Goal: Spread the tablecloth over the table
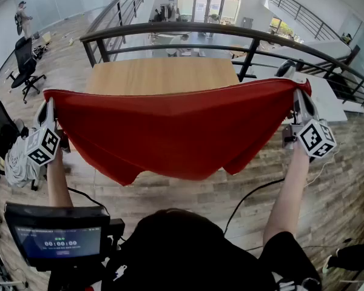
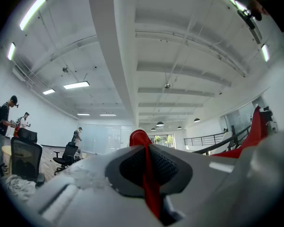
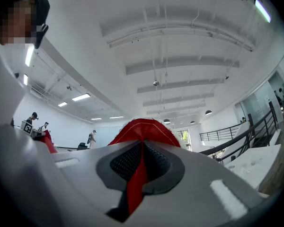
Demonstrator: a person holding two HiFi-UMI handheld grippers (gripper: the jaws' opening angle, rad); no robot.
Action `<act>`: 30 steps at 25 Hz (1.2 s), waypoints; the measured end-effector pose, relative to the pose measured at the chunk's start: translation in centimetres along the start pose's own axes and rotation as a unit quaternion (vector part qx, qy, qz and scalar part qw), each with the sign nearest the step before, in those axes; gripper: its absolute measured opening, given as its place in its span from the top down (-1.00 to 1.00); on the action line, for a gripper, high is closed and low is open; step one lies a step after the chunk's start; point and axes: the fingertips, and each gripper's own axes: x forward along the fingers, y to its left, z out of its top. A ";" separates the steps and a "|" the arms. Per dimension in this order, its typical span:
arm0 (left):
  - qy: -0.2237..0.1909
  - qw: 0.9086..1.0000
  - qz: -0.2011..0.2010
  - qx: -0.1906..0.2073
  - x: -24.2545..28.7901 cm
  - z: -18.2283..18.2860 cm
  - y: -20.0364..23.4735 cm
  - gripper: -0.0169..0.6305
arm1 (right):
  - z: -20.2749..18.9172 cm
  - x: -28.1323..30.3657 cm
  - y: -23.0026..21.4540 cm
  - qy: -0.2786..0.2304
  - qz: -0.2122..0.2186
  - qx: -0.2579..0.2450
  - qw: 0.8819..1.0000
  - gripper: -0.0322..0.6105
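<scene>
**Item inspected:** the red fabric tablecloth (image 1: 170,132) is held up in the air between the person and the light wooden worktop (image 1: 164,74). It hides the worktop's near edge.

**Orientation:** its long axis runs side to side across the head view, roughly parallel to that near edge. The top edge is stretched nearly straight from one corner to the other. The lower edge hangs loose in uneven points and reaches lowest toward the left.

**Left tongs** (image 1: 48,102): closed tight on the cloth's upper left corner. In the left gripper view a narrow red fold is pinched between the two dark pads, and a tuft stands out past the tips.

**Right tongs** (image 1: 298,94): closed tight on the upper right corner. The right gripper view shows the same pinched red fold, with a wider flap fanning out beyond the tips.

**Markings:** each of the tongs carries a white marker cube (image 1: 42,145) bearing black square patterns. A small screen (image 1: 60,242) at lower left shows the digits 00:00:00, and its other print is too small to read.

**Surroundings:** a dark metal railing (image 1: 230,35) curves behind the worktop.
</scene>
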 end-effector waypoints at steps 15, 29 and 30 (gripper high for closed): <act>0.004 1.000 0.008 0.005 -0.1 0.2 0.4 0.91 | -0.1 0.0 -0.1 -0.005 0.015 0.021 1.000 0.84; 0.014 0.999 0.029 0.025 5.4 -0.2 -3.9 0.91 | -1.4 5.3 -6.3 -0.004 0.037 0.025 0.999 0.84; 0.011 0.999 0.030 0.029 6.2 0.1 -4.0 0.91 | -1.5 6.1 -6.5 -0.003 0.039 0.022 0.999 0.84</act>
